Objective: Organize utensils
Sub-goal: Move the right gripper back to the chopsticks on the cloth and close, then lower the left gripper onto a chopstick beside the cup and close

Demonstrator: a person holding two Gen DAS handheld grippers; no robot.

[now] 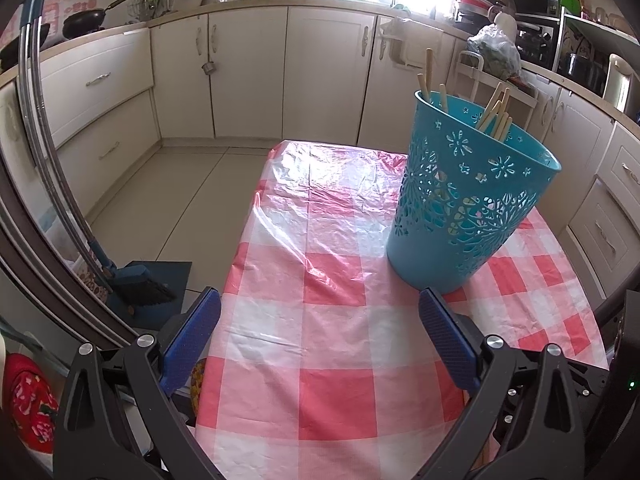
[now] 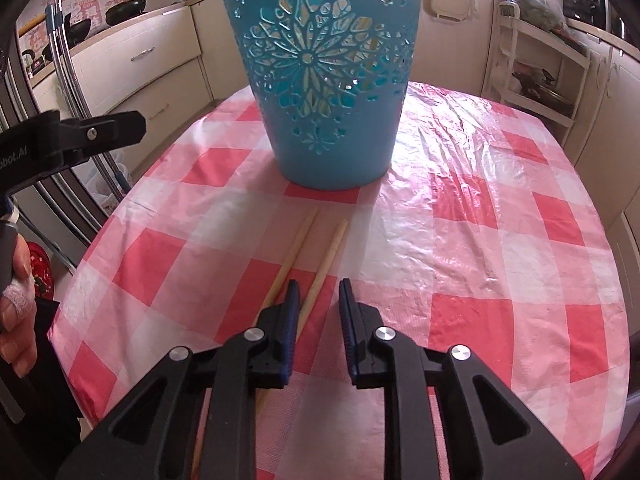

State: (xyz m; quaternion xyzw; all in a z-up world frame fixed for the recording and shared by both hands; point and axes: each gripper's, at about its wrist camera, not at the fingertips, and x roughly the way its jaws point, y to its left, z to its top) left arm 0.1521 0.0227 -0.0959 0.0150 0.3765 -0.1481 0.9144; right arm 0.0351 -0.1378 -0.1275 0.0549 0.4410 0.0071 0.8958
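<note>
The left gripper [image 1: 320, 312] tilts downward, its two blue-padded fingers [image 1: 192, 336] spread wide apart with nothing between them. In the right wrist view it shows from the side at the left edge, black, held level by the person's left hand [image 2: 16, 312], one finger of which is wrapped in white tape. The right gripper [image 2: 318, 300] points steeply downward, its fingers [image 2: 290, 312] drawn close together with a narrow gap left between the pads.

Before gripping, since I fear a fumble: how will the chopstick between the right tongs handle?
The chopstick looks thin and stiff, so probably light. Lying flat on the glossy tablecloth, it may slide or roll.
</note>
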